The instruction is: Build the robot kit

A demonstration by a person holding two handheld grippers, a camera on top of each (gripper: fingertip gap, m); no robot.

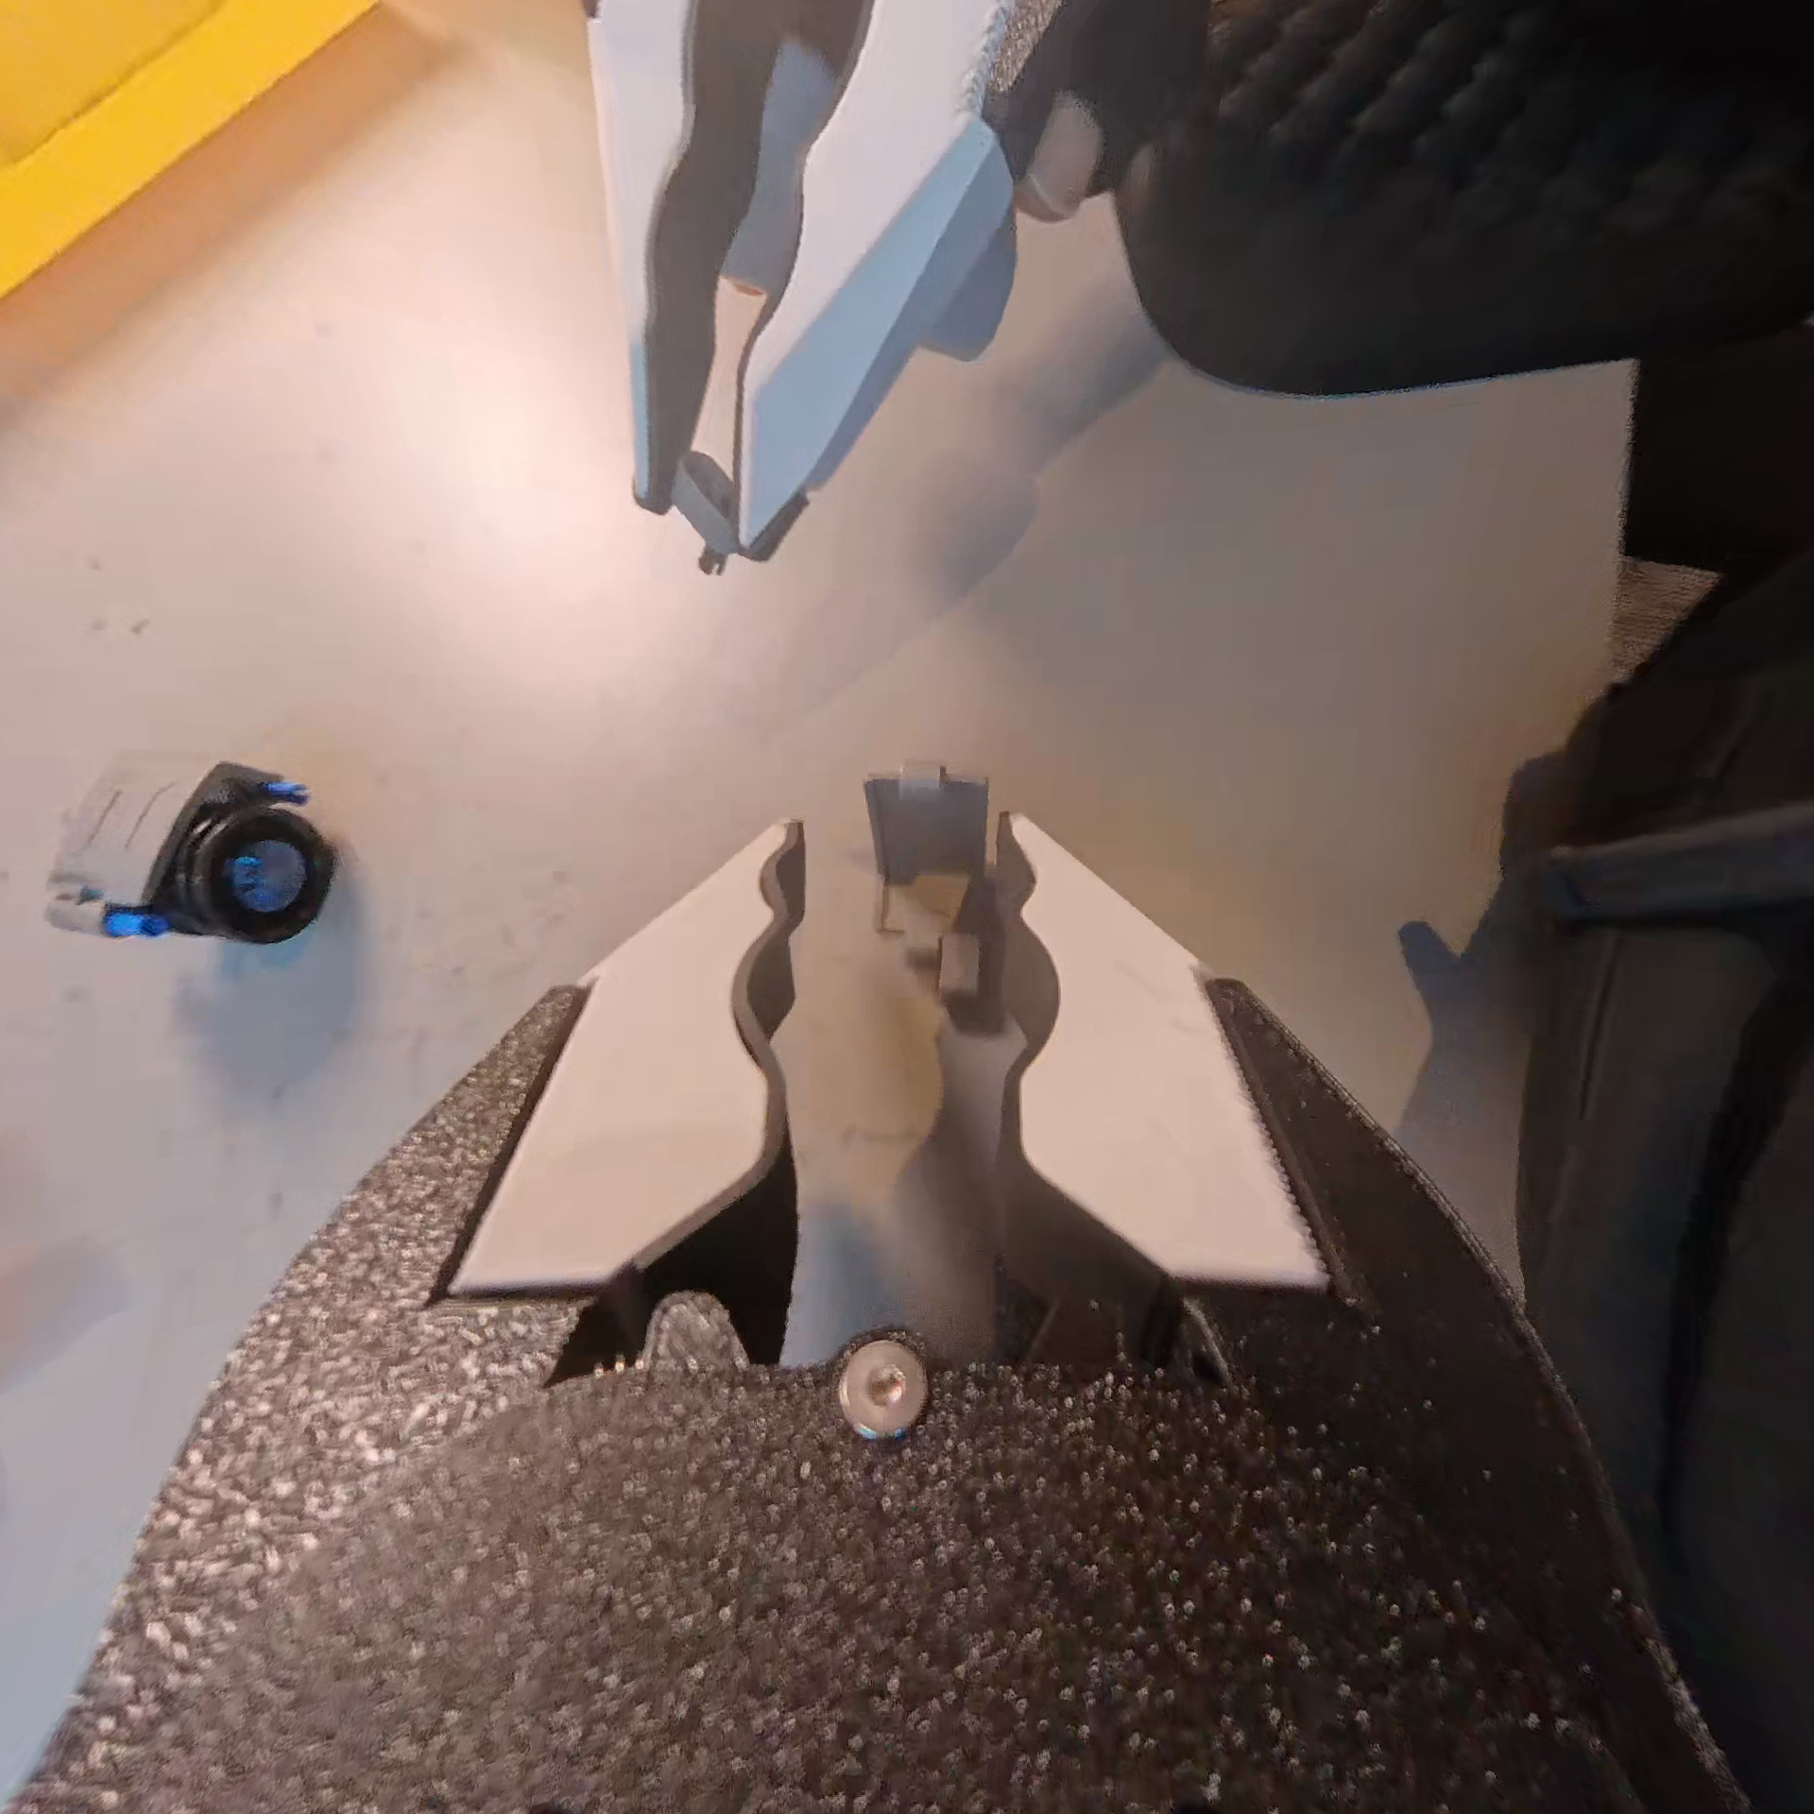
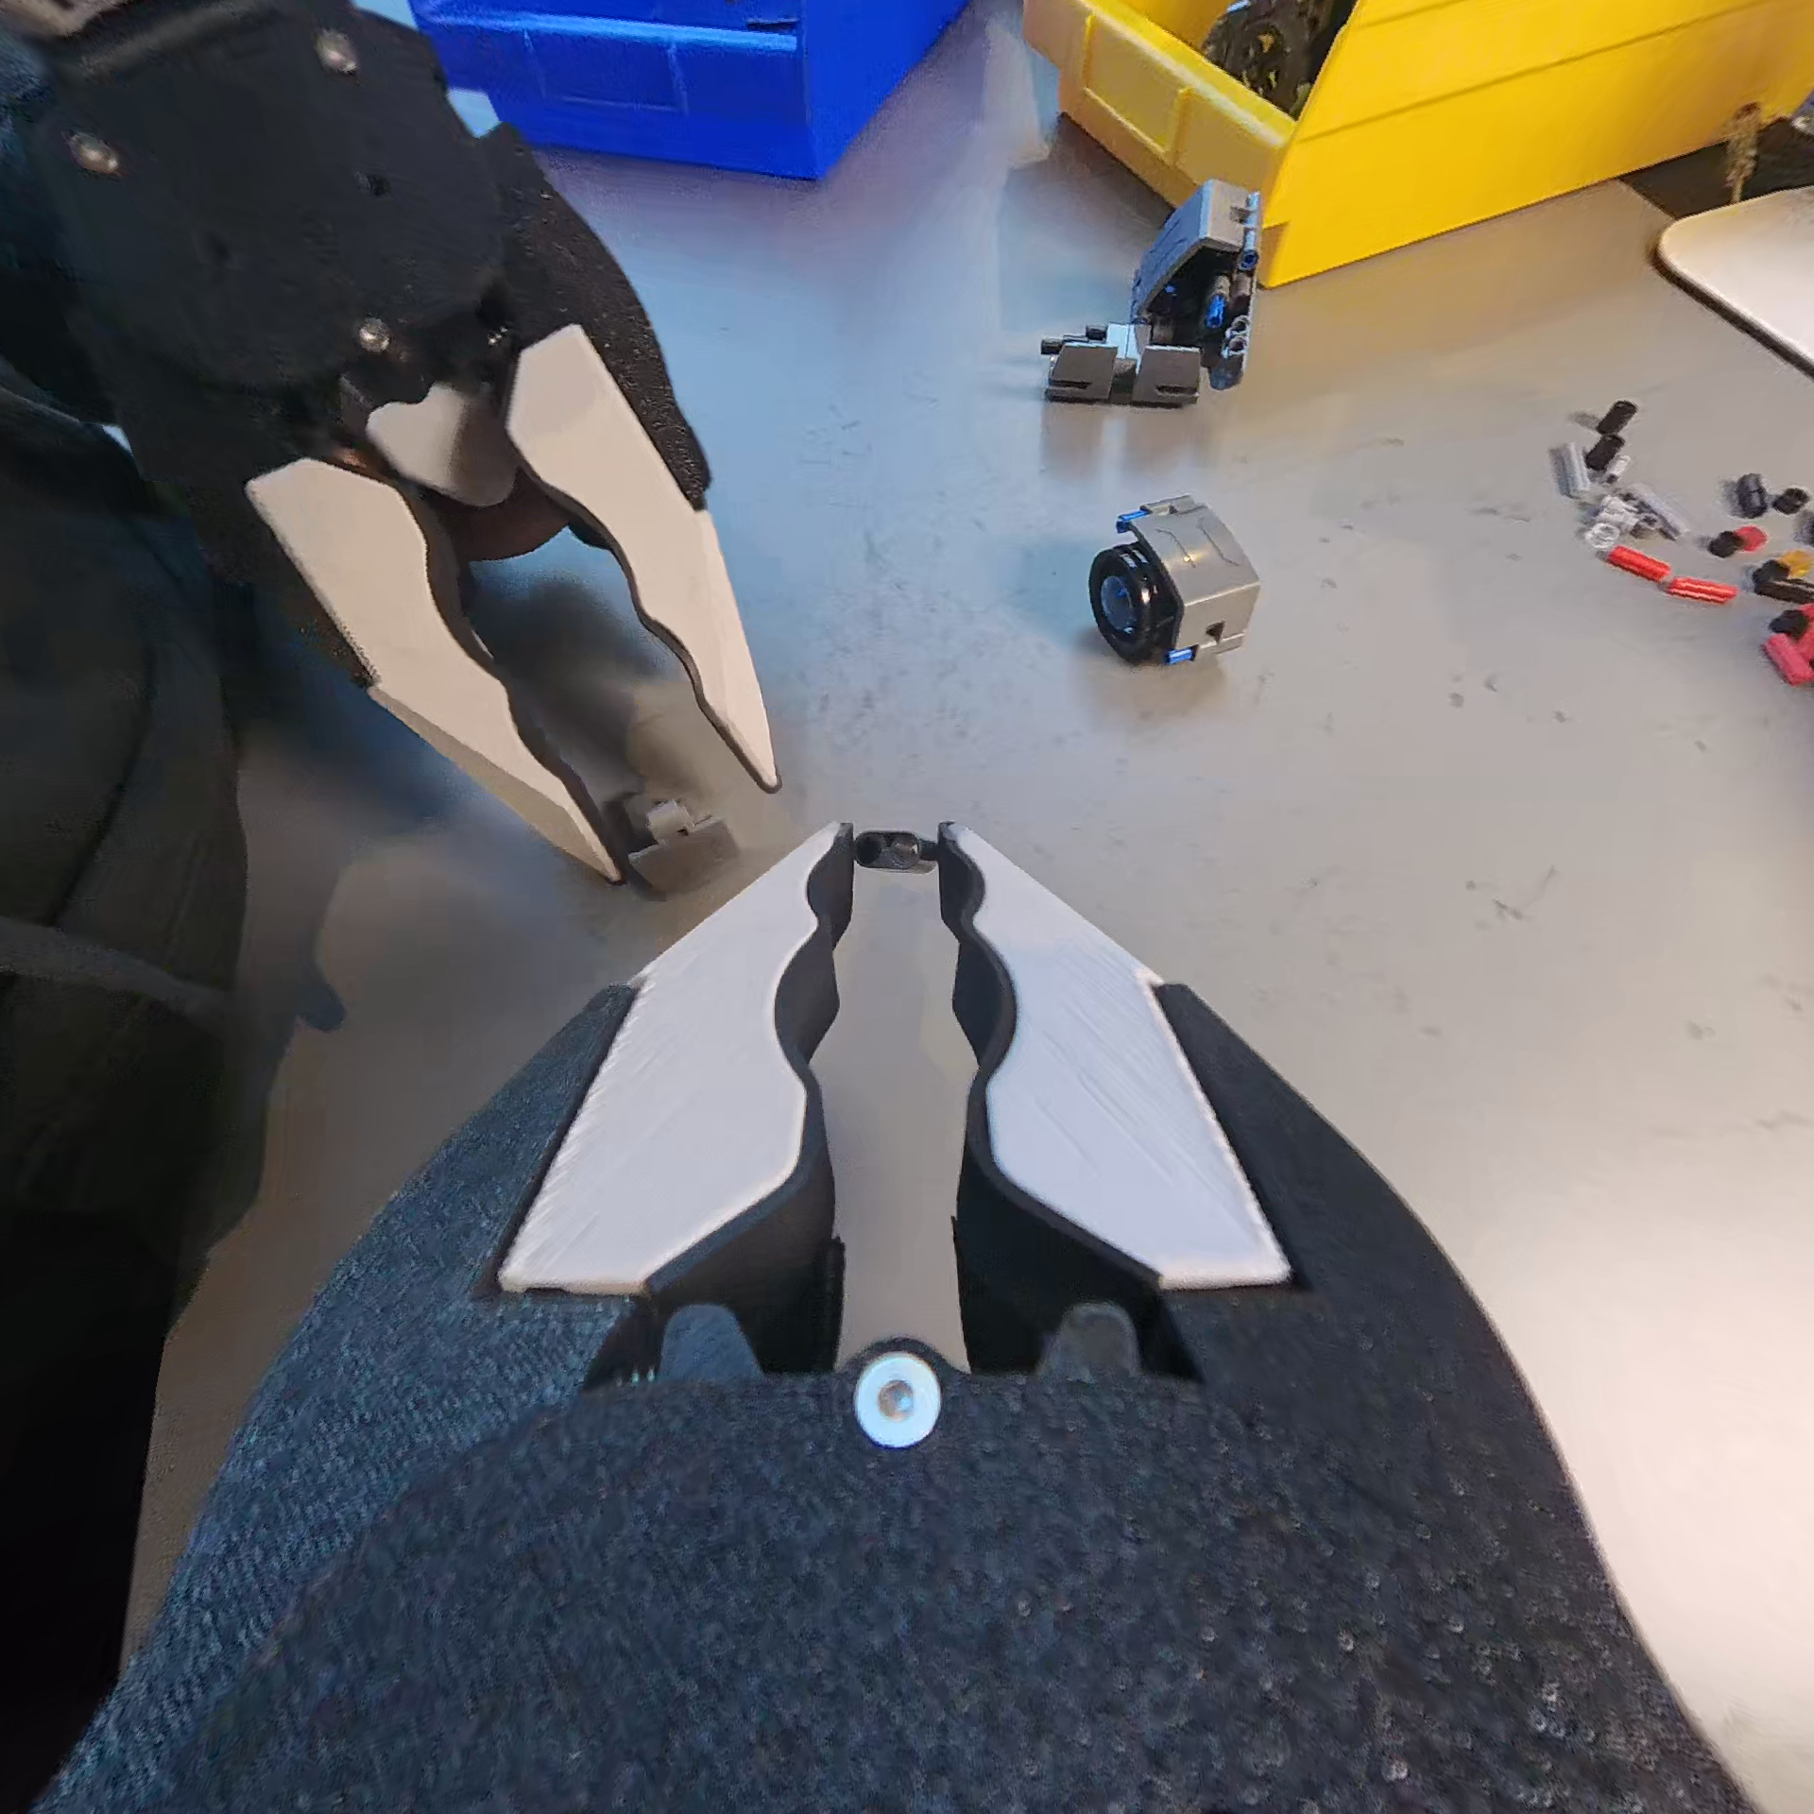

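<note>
Right fingers [image 2: 891, 834] pinch a black peg [image 2: 888, 849]; left fingers [image 1: 898, 834], wide, flank a grey brick [image 1: 923, 834] at 12 o'clock on the smooth grey surface [image 2: 1276, 933].

I saw a pale grey surface [image 2: 1276, 933], smooth but marked with small dark scuffs and specks. Warm light fell from above and pooled in a soft pinkish glare on it, with blurred shadows beside. At its far edge stood a blue bin [image 2: 687, 79] and a yellow bin [image 2: 1472, 147]. A white rounded board [image 2: 1747, 265] lay at the right edge.
</note>
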